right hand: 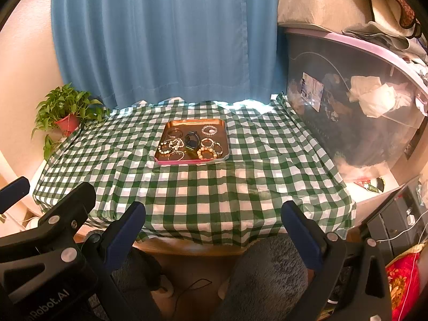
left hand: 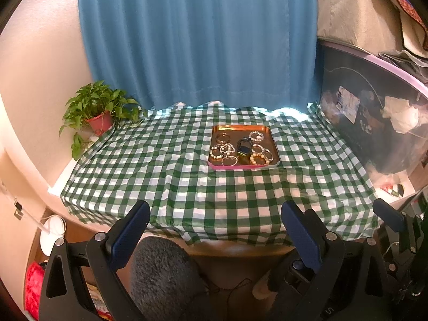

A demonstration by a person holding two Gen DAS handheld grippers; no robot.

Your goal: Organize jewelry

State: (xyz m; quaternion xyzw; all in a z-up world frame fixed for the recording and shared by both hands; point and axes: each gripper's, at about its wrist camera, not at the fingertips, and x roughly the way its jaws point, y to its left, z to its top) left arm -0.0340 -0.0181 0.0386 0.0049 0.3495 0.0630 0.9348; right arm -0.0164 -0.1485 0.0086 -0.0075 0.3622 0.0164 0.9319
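Observation:
A copper-coloured tray with a pink rim point(left hand: 218, 129) point(right hand: 171, 124) lies on the far middle of a green-and-white checked tablecloth point(left hand: 165, 165) point(right hand: 240, 176). In it lie several bead and metal bracelets point(left hand: 259, 158) point(right hand: 207, 153) and a dark watch point(left hand: 244, 146) point(right hand: 192, 140). My left gripper point(left hand: 215, 214) is open and empty, held in front of the table's near edge. My right gripper point(right hand: 214, 212) is also open and empty at the near edge. The right gripper's finger shows at the right of the left wrist view point(left hand: 388, 214).
A potted green plant point(left hand: 99, 109) point(right hand: 64, 109) stands at the table's far left corner. A blue curtain point(left hand: 198, 37) hangs behind. A large clear storage bin point(left hand: 374, 112) point(right hand: 355, 101) with boxes on top stands along the right. A grey fuzzy rug point(left hand: 163, 275) lies below.

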